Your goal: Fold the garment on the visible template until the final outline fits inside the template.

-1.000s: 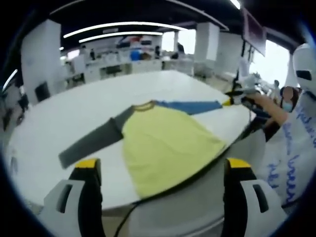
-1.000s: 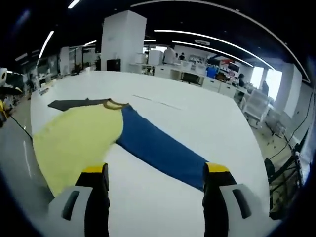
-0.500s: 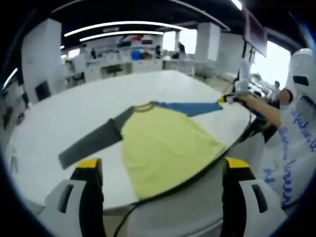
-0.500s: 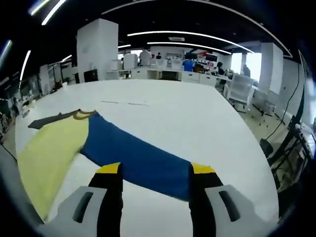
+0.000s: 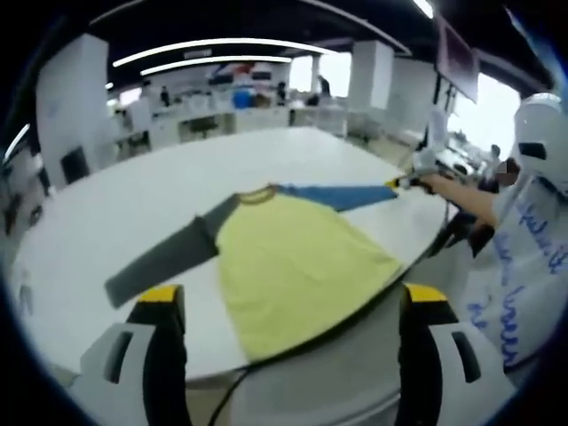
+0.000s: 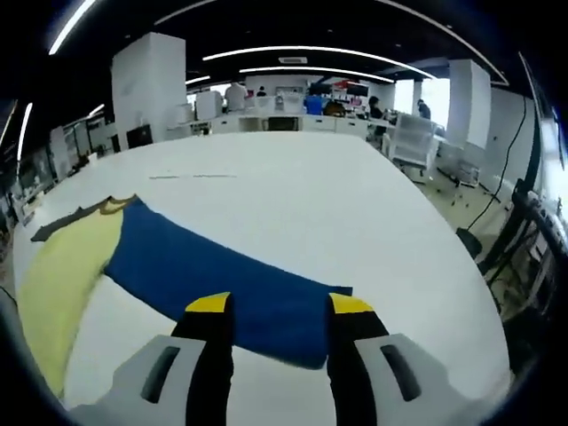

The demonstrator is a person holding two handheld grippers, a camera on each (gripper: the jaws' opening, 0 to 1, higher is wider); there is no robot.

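Right gripper view: blue sleeve between tool jaws

In the right gripper view, the right gripper's 2 jaws cover the near part of the blue sleeve's cuff end, so whether they grip the cloth cannot be told. The gray sleeve is a thin sliver at far left. In the left gripper view, the right gripper at the far blue cuff is too small and blurred to read.
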